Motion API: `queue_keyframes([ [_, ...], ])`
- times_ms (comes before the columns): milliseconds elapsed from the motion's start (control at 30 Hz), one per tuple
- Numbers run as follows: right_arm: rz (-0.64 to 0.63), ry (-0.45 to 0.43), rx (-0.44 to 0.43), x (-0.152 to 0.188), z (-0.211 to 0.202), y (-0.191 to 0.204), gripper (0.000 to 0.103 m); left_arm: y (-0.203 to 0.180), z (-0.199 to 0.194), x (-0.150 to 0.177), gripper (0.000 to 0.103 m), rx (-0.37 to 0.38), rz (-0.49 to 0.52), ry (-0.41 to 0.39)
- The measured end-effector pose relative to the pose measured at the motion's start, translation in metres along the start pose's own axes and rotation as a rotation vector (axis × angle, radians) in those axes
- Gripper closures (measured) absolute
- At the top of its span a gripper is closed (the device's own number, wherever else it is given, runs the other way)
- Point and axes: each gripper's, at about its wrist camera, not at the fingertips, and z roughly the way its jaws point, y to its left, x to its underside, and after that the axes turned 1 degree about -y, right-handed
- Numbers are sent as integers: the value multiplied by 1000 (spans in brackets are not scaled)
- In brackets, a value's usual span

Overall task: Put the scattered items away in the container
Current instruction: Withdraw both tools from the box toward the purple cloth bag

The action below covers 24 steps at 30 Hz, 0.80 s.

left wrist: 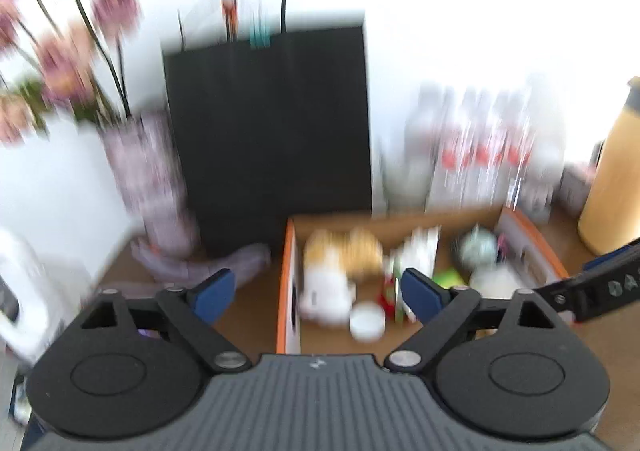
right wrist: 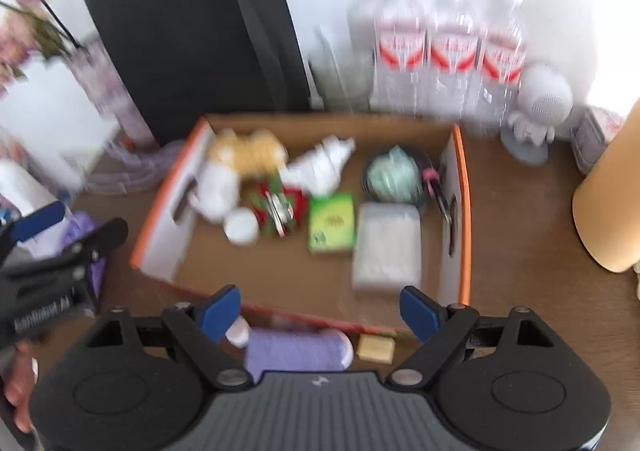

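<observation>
Nearest us, just outside the box's front wall, a purple rolled cloth lies on the worktop with its long axis running left to right, rounded end pointing right; a small yellow block sits just beside that end. Our left claw is spread wide and empty, and so is our right claw. We see the orange-edged cardboard box already holding a white round lid, a green packet and a white pouch. Behind stand bottles with red-and-white labels; blur leaves their writing unreadable.
</observation>
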Motion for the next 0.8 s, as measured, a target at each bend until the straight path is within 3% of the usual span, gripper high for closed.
queue_keyframes([
  [67,-71,-229,-6,23,-13,8,17,-7,-14,14,8,-29,2,-143],
  [133,-160,-437,-45,49,-19,12,17,-12,-18,23,8,-42,12,-193],
  [200,-201,-514,-27,64,-16,16,17,-11,-18,26,8,-28,-14,-202],
  [367,-186,-525,10,68,-9,18,17,-9,-12,28,8,-11,-35,-182],
  [500,-199,-491,42,81,-11,21,17,-2,-24,51,4,-24,-60,-154],
  [633,-207,-466,70,131,-30,23,17,0,-57,91,3,-10,-66,-84],
  [800,-130,-390,53,219,-53,19,15,11,-122,152,0,8,-145,-116],
])
